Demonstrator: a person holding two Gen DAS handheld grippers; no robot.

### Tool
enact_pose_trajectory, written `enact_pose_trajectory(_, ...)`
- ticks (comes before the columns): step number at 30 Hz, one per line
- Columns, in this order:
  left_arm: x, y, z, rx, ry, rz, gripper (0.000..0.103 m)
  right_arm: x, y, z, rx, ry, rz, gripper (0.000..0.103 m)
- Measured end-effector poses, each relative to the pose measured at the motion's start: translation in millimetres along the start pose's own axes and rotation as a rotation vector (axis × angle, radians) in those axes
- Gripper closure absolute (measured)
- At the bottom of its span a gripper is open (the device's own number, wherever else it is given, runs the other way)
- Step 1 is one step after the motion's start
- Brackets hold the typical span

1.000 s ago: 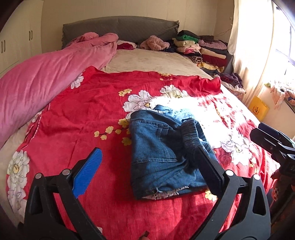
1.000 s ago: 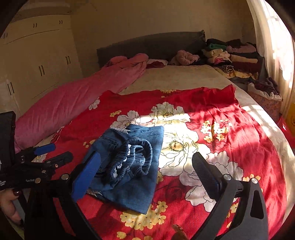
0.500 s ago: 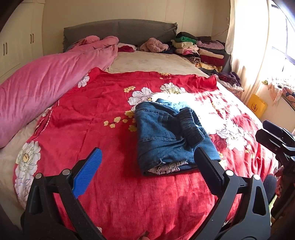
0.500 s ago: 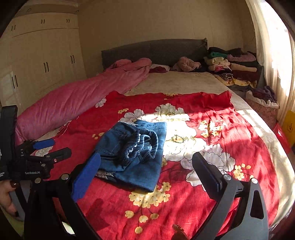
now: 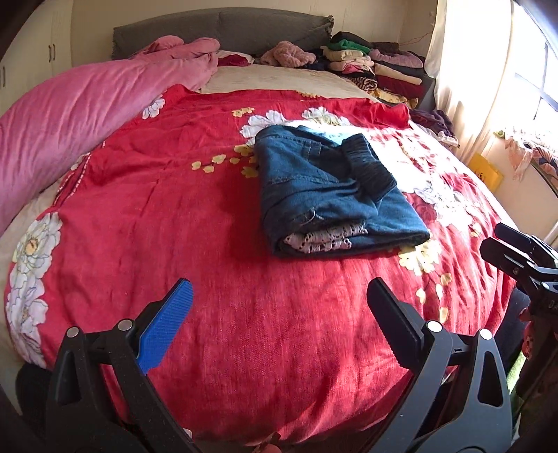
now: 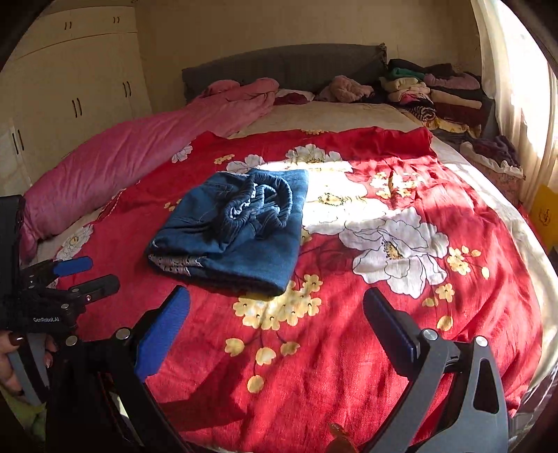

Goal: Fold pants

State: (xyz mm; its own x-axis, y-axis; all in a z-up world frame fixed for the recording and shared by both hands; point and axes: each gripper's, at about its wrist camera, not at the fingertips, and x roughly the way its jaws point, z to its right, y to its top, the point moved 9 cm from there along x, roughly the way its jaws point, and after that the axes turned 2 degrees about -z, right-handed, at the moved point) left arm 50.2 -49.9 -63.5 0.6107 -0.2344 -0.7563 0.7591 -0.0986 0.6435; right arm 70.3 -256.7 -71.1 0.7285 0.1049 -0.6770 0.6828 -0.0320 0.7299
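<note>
The left gripper (image 5: 279, 313) hangs above the near edge of the bed, its two fingers spread wide apart with nothing between them; one finger carries a blue ribbed pad (image 5: 164, 331). The right gripper (image 6: 277, 317) is held the same way over the near edge, fingers wide apart and empty. In the right wrist view the left gripper appears low on the left side, gripped by a hand (image 6: 10, 362) with dark-painted nails.

Beyond both tools, the folded pants (image 5: 331, 188) lie on the red floral blanket (image 5: 174, 216), near the middle of the bed and well apart from either gripper. They are blue denim, folded into a compact rectangle, with the gathered elastic waistband (image 6: 258, 205) on top and a pale patterned lining showing at the near folded end. Sunlight falls across the blanket just past them.

A pink quilt (image 5: 76, 115) is bunched along the left edge of the bed. At the far right corner, by the grey headboard (image 5: 226, 28), sit stacks of folded clothes (image 5: 369, 66).
</note>
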Motion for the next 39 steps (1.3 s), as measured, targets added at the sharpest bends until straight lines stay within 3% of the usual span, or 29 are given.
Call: enact_pose_trajectory(39,2.3,-4.5,-6.2,-0.015,0.046,-0.014,0.009,4.6,-4.6,-1.3,-0.007,-0.002,-0.019,0.004)
